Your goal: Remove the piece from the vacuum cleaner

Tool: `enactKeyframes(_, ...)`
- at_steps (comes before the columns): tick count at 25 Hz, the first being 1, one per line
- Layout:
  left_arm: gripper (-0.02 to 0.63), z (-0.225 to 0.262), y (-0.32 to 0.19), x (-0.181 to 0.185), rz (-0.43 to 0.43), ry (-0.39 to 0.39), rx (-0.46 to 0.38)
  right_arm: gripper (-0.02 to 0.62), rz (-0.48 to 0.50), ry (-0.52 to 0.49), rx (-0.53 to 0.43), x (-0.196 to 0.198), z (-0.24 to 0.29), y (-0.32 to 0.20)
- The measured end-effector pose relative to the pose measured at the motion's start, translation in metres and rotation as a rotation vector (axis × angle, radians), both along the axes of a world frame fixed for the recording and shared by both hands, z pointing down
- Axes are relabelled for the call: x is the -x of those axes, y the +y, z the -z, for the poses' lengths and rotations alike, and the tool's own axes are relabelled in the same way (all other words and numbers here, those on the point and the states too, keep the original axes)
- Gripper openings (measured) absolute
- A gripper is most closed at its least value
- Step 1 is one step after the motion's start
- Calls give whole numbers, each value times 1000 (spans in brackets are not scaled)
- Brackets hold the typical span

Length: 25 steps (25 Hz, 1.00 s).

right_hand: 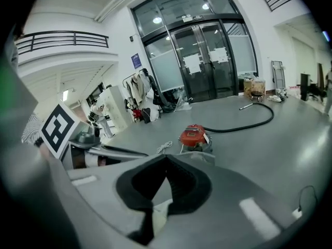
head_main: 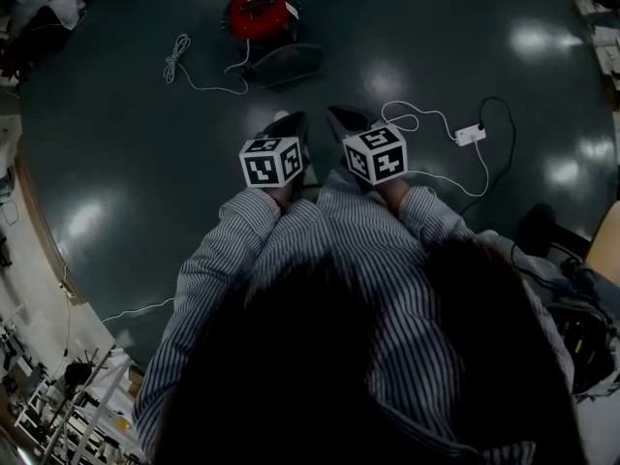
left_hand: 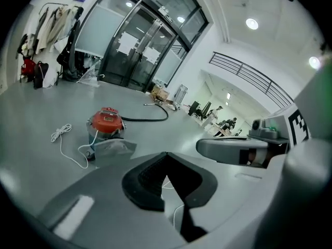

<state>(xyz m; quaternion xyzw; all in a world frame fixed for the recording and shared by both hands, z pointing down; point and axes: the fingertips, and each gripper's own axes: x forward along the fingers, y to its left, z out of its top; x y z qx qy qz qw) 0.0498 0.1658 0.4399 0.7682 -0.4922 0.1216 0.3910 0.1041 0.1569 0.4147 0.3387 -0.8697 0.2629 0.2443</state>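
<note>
Though each is shut tight on nothing, the left gripper [left_hand: 166, 157] and right gripper [right_hand: 165, 161] hang well short of the round red vacuum cleaner [head_main: 260, 10] on the dark glossy floor [head_main: 116, 143]. Its flat grey piece [head_main: 287, 64] rests against it, so removal looks unstarted.

1. Your floor [head_main: 116, 163] is dark and glossy, with glare spots from the ceiling lights.
2. A white cord [head_main: 177, 58], loosely coiled, lies on it at your far left.
3. A small white plug block [head_main: 469, 134] sits on the floor to your right, with its white cable looping off it.
4. Tall glass doors [right_hand: 207, 56] stand ahead of you.
5. A coat rack [left_hand: 49, 27] with hanging clothes stands left of the doors.
6. The boxes [right_hand: 252, 86] right of the doors are probably cardboard, but they're too small to be sure.
7. A balcony railing [left_hand: 249, 74] runs overhead.
</note>
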Motion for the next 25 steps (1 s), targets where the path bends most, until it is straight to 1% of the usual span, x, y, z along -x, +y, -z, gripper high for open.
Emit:
enactKeyframes(4, 6, -1, -62, 32, -30, -26, 9, 2, -33, 9, 2, 25, -2, -66)
enactKeyframes(8, 6, 1, -118, 64, -50, -23, 4, 2, -73, 8, 0, 51, 0, -124)
enactKeyframes(11, 6, -4, -151, 80, -63, -17, -1, 2, -90, 18, 9, 68, -5, -156)
enactKeyframes(15, 6, -14, -172, 89, -61, -19, 29, 2, -84, 42, 31, 79, -12, -173)
enactKeyframes(21, 6, -38, -188, 96, -44, -4, 102, 2, -47, 84, 122, 85, -45, -188)
enactKeyframes(25, 6, -50, -194, 96, -33, -7, 123, 2, -25, 106, 138, 85, -56, -195)
